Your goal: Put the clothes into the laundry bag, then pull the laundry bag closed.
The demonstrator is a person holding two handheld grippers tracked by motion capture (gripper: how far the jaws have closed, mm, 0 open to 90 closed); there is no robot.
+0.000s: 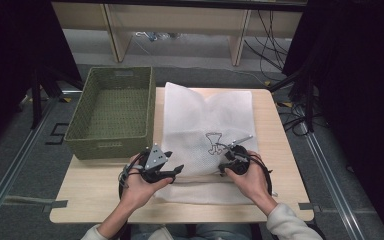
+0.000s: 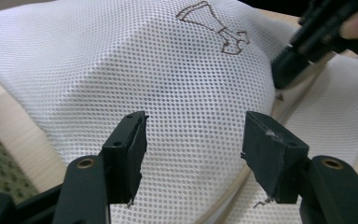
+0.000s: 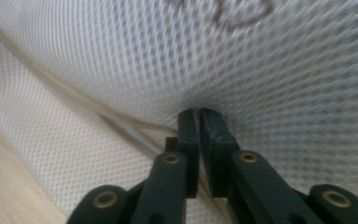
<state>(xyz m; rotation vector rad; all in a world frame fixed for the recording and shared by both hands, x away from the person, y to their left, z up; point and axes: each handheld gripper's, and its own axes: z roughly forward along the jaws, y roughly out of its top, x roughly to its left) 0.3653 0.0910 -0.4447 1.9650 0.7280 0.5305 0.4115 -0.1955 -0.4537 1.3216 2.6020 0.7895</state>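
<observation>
One white mesh bag (image 1: pixel 207 135) lies flat on the worktop (image 1: pixel 285 165). It reaches from the far edge almost to the near edge, a bit right of the middle. The bag is full of tiny holes, like a net. It has one small brown stitched picture (image 1: pixel 213 142) near its middle. A pale seam runs along the bag's near part.

One green woven basket (image 1: pixel 112 112) sits at the far left corner of the worktop, just beside the bag.

There are two hand-held grippers, one in each hand. The left hand-held gripper (image 2: pixel 193 144) has its jaws wide apart over the bag, with mesh below the gap, and they are not pinching anything. The right hand-held gripper (image 3: pixel 199 122) has its jaws almost together, tips pushed into the mesh by the seam. I cannot tell if cloth is caught between them.
</observation>
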